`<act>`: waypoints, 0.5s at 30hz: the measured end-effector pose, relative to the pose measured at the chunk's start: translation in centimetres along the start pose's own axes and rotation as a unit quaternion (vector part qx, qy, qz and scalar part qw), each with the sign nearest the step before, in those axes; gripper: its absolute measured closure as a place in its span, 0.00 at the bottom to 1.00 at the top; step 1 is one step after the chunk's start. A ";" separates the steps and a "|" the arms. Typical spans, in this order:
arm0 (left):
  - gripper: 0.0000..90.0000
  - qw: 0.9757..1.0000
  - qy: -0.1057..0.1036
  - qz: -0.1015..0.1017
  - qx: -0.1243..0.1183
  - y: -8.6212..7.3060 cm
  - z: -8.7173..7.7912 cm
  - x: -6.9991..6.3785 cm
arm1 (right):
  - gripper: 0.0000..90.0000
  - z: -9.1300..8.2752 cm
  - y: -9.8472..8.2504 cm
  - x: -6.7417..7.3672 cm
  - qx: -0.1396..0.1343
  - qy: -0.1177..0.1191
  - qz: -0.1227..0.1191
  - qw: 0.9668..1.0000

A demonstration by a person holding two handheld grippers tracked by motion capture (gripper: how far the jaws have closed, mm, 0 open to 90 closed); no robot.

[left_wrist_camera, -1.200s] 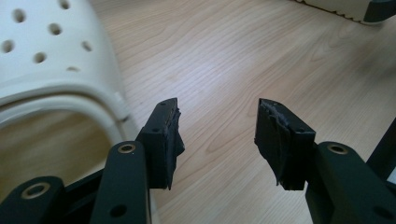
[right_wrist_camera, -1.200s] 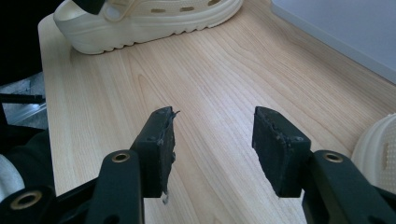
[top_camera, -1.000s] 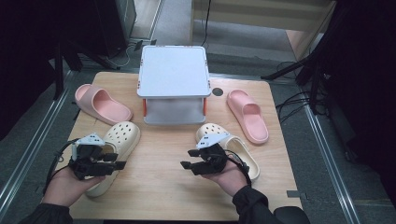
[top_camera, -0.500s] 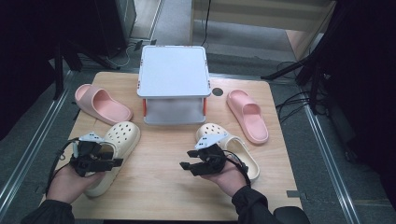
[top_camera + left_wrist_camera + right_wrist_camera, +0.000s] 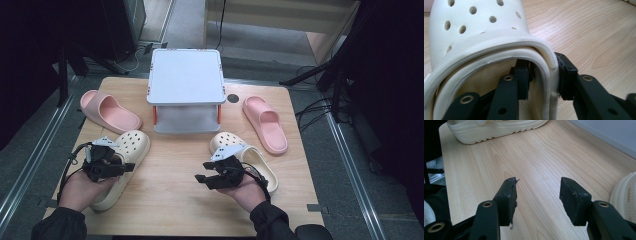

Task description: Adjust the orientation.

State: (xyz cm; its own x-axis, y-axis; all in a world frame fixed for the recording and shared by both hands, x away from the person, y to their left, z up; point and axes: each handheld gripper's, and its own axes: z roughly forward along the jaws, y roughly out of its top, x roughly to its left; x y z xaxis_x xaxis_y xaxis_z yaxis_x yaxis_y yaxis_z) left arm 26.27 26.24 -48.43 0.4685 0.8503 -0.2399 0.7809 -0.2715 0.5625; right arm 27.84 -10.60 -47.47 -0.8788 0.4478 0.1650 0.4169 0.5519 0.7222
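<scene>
Two cream clogs lie on the wooden table. My left gripper [image 5: 111, 166] is at the left cream clog [image 5: 129, 150], over its heel end. In the left gripper view, the left gripper [image 5: 544, 75] straddles the side wall of the left cream clog [image 5: 479, 30]. One jaw is inside the opening and the other outside, pressed on the rim. My right gripper [image 5: 206, 178] hovers open just left of the right cream clog [image 5: 252, 157]. Nothing but bare wood lies between the jaws of the right gripper [image 5: 537, 195].
A grey two-level shelf [image 5: 186, 75] stands at the back middle of the table [image 5: 175, 200]. One pink slide [image 5: 107, 110] lies to its left and another pink slide [image 5: 265, 122] to its right. Bare wood lies between the two clogs.
My left gripper has crept slightly forward along the left clog. The right gripper has hardly moved and stays open.
</scene>
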 end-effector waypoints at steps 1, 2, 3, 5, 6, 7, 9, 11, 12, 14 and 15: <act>0.77 1.000 0.001 0.002 0.002 0.0 -0.1 0.0 | 0.54 0.0 0.0 0.0 0.000 0.000 0.000 1.000; 0.77 1.000 0.001 0.002 0.002 0.0 -0.1 0.0 | 0.54 0.0 0.0 0.0 0.000 0.000 0.000 1.000; 0.78 1.000 0.002 -0.001 0.001 0.1 -0.2 0.1 | 0.54 -0.2 -0.1 -0.1 -0.001 -0.002 0.003 1.000; 0.80 1.000 0.003 -0.007 0.001 0.3 -0.4 0.3 | 0.53 -0.2 -0.2 -0.1 -0.002 -0.003 0.004 1.000; 0.82 1.000 0.005 -0.005 0.001 0.3 -0.5 0.3 | 0.53 -0.2 -0.2 -0.2 -0.002 -0.003 0.003 1.000; 0.83 1.000 0.010 -0.004 0.001 0.4 -0.6 0.3 | 0.53 -0.2 -0.2 -0.1 0.000 -0.003 0.005 1.000; 0.85 1.000 0.021 -0.001 0.004 0.4 -0.9 0.2 | 0.53 -0.2 -0.3 -0.1 0.000 -0.003 0.006 1.000; 0.85 1.000 0.025 0.000 0.006 0.3 -1.1 0.4 | 0.53 -0.2 -0.3 -0.1 0.000 -0.003 0.005 1.000; 0.86 1.000 0.025 -0.004 0.004 0.3 -1.2 0.4 | 0.53 -0.2 -0.3 -0.1 0.000 -0.003 0.006 1.000; 0.86 1.000 0.026 -0.006 0.003 0.3 -1.3 0.5 | 0.53 -0.2 -0.3 -0.1 0.000 -0.003 0.006 1.000; 0.86 1.000 0.027 -0.011 0.001 0.3 -1.6 0.6 | 0.53 -0.2 -0.3 -0.1 0.000 -0.003 0.006 1.000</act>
State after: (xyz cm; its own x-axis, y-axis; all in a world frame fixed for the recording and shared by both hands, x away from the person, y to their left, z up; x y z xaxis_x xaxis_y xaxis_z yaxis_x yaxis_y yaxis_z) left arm 26.16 27.38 -47.15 0.4284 0.8792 -0.2085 0.7917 -0.2540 0.5556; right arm 27.81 -10.96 -47.53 -0.8721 0.4585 0.1708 0.4279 0.5456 0.7206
